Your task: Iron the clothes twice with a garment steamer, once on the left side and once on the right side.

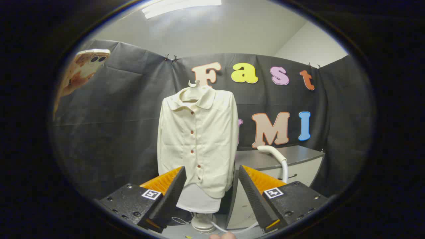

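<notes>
Your gripper (211, 186) is hanging open w/ nothing between fingers. Cream shirt (197, 139) is hanging just ahead, room either side; steamer head (272, 152) is resting right, on cabinet (298, 159).

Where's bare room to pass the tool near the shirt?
Free: dark cloth wall beside the shirt's far side from the cabinet. Crowded: the cabinet side, where the steamer handle and hose sit close. Tool is open, empty.

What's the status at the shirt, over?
Tool open, holding nothing. Shirt hanging just ahead. Steamer head beyond right finger, untouched. Nothing in between.
</notes>
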The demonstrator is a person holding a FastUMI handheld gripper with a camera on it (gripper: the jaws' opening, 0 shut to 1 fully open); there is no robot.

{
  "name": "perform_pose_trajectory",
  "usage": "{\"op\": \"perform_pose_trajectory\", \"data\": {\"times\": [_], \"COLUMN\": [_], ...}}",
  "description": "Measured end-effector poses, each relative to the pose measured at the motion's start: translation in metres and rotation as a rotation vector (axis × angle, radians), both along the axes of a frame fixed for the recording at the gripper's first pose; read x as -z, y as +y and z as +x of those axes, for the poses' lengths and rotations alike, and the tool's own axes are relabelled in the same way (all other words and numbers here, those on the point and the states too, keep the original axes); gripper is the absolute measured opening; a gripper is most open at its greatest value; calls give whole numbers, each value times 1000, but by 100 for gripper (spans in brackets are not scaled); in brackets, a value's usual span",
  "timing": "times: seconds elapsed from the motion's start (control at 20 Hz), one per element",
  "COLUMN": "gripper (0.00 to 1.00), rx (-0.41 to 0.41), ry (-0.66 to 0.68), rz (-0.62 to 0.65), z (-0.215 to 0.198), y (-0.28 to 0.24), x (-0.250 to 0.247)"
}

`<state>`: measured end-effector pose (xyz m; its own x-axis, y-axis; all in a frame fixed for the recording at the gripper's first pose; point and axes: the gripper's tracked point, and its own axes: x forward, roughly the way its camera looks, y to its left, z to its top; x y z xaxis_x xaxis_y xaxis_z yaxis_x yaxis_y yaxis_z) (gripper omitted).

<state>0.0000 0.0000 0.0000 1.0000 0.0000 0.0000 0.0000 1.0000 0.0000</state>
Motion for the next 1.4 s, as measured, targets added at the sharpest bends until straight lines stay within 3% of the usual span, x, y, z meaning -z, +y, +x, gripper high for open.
{"op": "perform_pose_trajectory", "data": {"times": [1.4], "gripper": [97], "rx": [-8], "ry": [12], "rz": [17], "z": [-7], "y": [-3], "x": [3]}}
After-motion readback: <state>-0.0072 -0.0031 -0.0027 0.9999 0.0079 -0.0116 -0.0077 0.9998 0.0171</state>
